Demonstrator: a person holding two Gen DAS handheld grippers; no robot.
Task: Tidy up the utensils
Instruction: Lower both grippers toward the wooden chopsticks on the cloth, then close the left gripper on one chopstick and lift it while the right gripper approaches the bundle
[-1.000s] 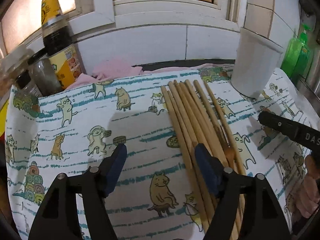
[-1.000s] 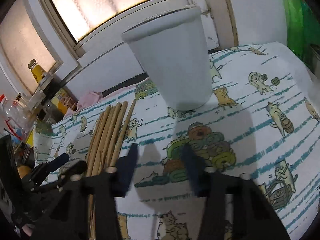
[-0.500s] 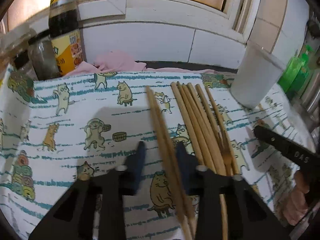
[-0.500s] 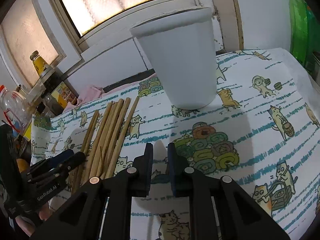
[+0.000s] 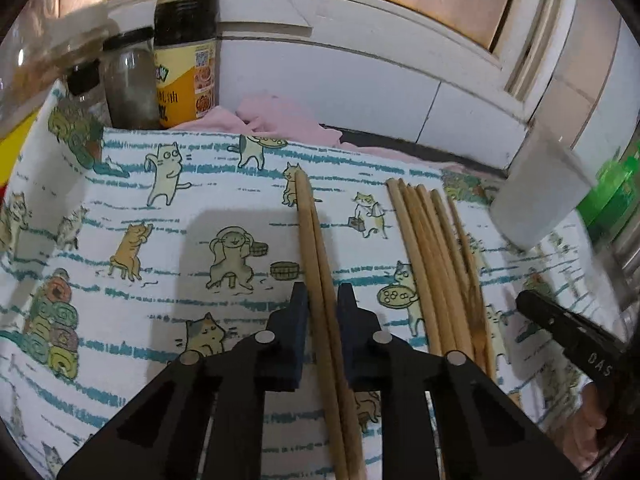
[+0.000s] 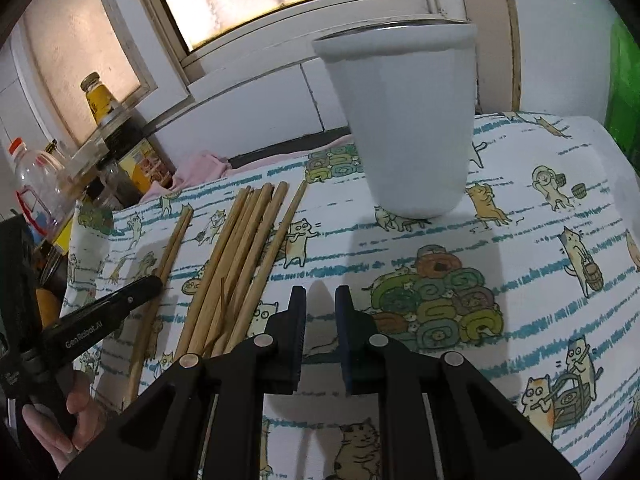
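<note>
A pair of wooden chopsticks (image 5: pixel 316 248) runs between the pads of my left gripper (image 5: pixel 322 292), whose jaws are closing and pinch the pair. It lies apart, to the left of a bundle of several chopsticks (image 5: pixel 432 264) on the cat-print cloth (image 5: pixel 140 240). A white cup (image 5: pixel 540 200) stands upright at the far right. In the right wrist view the cup (image 6: pixel 412 128) is straight ahead, with the bundle (image 6: pixel 240 256) and the separated pair (image 6: pixel 176 236) to the left. My right gripper (image 6: pixel 320 294) hovers over bare cloth with only a narrow gap and nothing in it.
A soy sauce bottle (image 5: pixel 184 60) and a glass jar (image 5: pixel 128 80) stand at the back left against the tiled wall. A pink rag (image 5: pixel 280 120) lies behind the cloth. A green bottle (image 5: pixel 612 192) is beyond the cup. A person's hand (image 6: pixel 80 412) holds the left gripper.
My left gripper closed from wide open onto two chopsticks and drew them left, away from the bundle. My right gripper's jaws narrowed a second ago and have held still since.
</note>
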